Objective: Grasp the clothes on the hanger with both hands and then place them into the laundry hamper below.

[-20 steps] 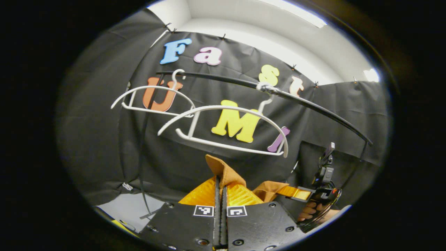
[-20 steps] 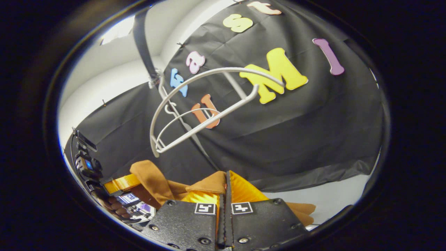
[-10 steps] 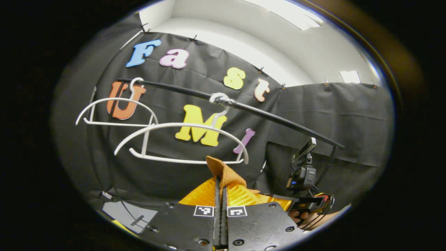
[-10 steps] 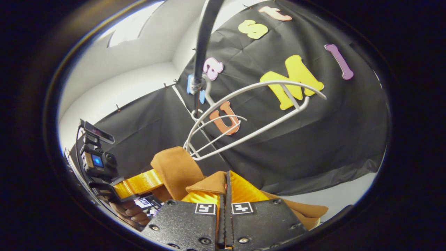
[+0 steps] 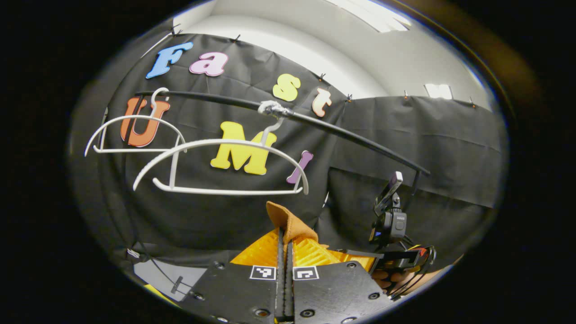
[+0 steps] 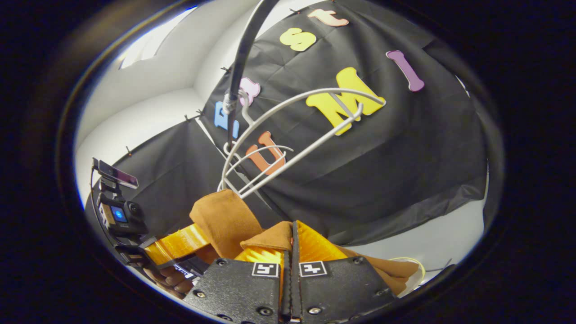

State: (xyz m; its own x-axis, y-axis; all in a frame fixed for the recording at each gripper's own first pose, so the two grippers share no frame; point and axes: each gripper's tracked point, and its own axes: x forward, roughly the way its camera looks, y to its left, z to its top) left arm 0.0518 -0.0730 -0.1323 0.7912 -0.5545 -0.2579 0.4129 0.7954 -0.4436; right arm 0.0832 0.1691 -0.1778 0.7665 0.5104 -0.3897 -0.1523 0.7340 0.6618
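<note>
Brown cloth (image 5: 288, 220) sat pinched between the closed fingers of the left gripper (image 5: 284, 252), below 2 bare white hangers (image 5: 216, 166) on the black rail (image 5: 342, 132). The right gripper (image 6: 290, 252) was likewise clamped on the cloth (image 6: 225, 216), which bunched between both grippers.

Two white hangers: the near hanger (image 5: 220, 166) and the far hanger (image 5: 135, 135). One black rail (image 5: 288, 118). One brown garment (image 6: 225, 220).
</note>
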